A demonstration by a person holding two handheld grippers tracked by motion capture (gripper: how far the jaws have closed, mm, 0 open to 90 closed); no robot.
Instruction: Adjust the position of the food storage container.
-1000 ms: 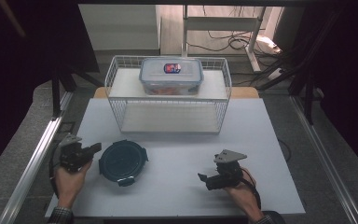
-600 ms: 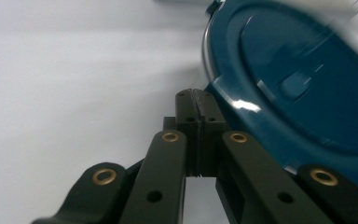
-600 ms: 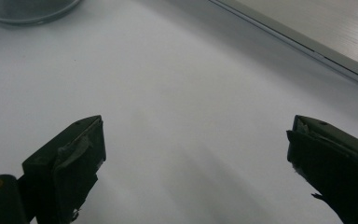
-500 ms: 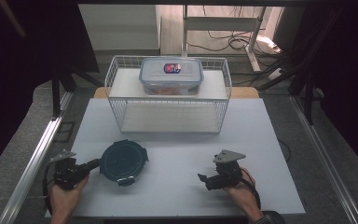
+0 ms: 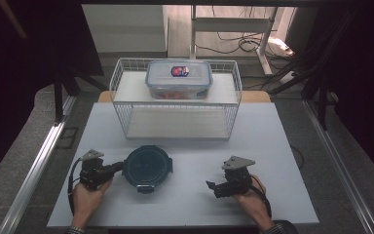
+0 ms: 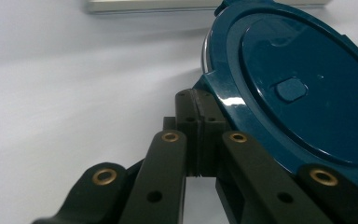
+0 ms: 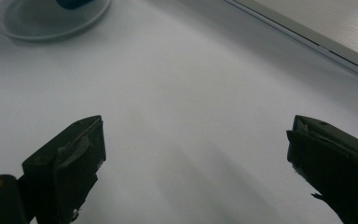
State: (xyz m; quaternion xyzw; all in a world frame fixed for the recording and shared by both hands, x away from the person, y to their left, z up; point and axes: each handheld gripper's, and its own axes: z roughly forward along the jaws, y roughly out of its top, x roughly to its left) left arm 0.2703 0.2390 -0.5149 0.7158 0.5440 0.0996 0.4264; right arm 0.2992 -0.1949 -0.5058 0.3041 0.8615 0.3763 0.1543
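My left gripper [image 5: 111,169] lies low on the white counter [image 5: 272,146], its fingers [image 6: 186,105] pressed flat together with nothing between them, their tips right against the left rim of the round dark-blue lid [image 5: 146,167]. In the left gripper view that lid [image 6: 303,88] shows a glossy top with a small raised tab near its middle; I can read no writing on it. The one lid sits at the near left of the counter, just in front of the white wire basket [image 5: 119,105].

My right gripper [image 5: 213,186] rests on the near right of the counter, well apart from the lid, and its fingers [image 7: 74,154] stand wide with only bare counter between them.

Counting — one round lid, one wire basket, and one clear lidded food box [image 5: 178,79] sitting on the basket's upper shelf. The box has a red-and-blue sticker on its lid, too small to read, and something orange shows through its wall. A clear round container [image 7: 51,18] appears at the far corner of the right gripper view — just one.
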